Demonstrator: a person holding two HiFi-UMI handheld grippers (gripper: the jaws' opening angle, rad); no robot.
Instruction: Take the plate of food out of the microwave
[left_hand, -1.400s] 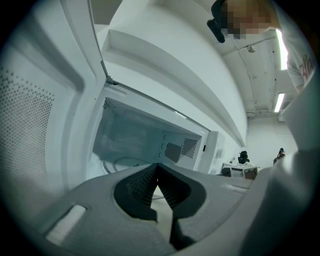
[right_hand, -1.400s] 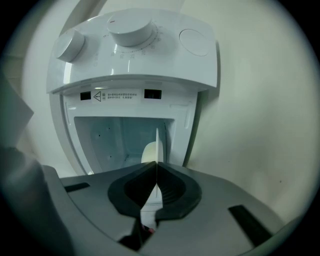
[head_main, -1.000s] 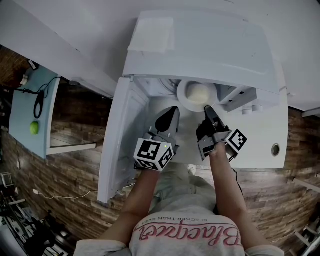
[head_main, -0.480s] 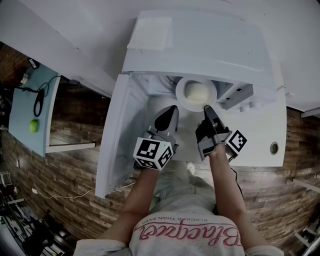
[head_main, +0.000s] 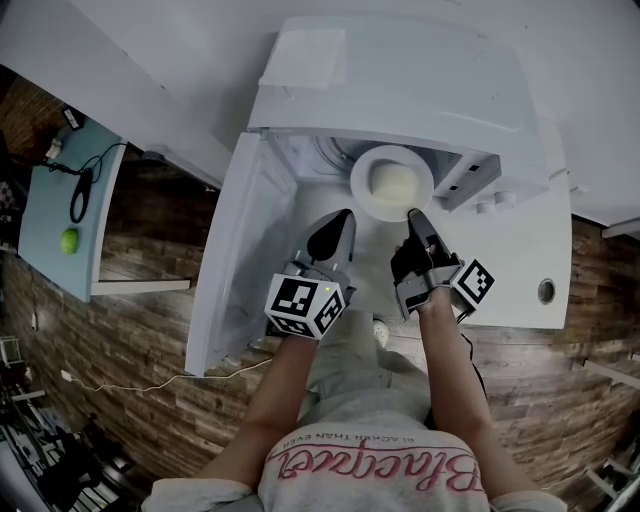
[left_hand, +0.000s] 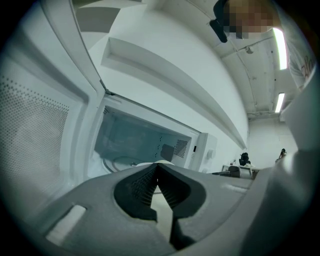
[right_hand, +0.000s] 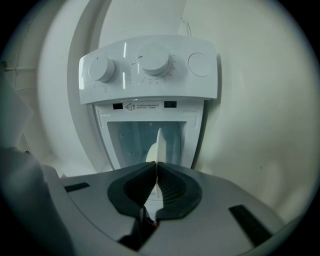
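found door (head_main: 240, 250) open at 9 o'clock. noted plate (head_main: 362, 180) of food (head_main: 393, 183) partly out of microwave (head_main: 400, 80) mouth, rim clamped at 5 o'clock by right gripper (head_main: 414, 215). left gripper (head_main: 345, 215) closed, empty. judged remaining: full withdrawal.

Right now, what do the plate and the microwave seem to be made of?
Plate: likely glazed ceramic or hard plastic, smooth white with a thin rim. Microwave: white casing, painted metal or plastic, faintly glossy; the knobs catch light.
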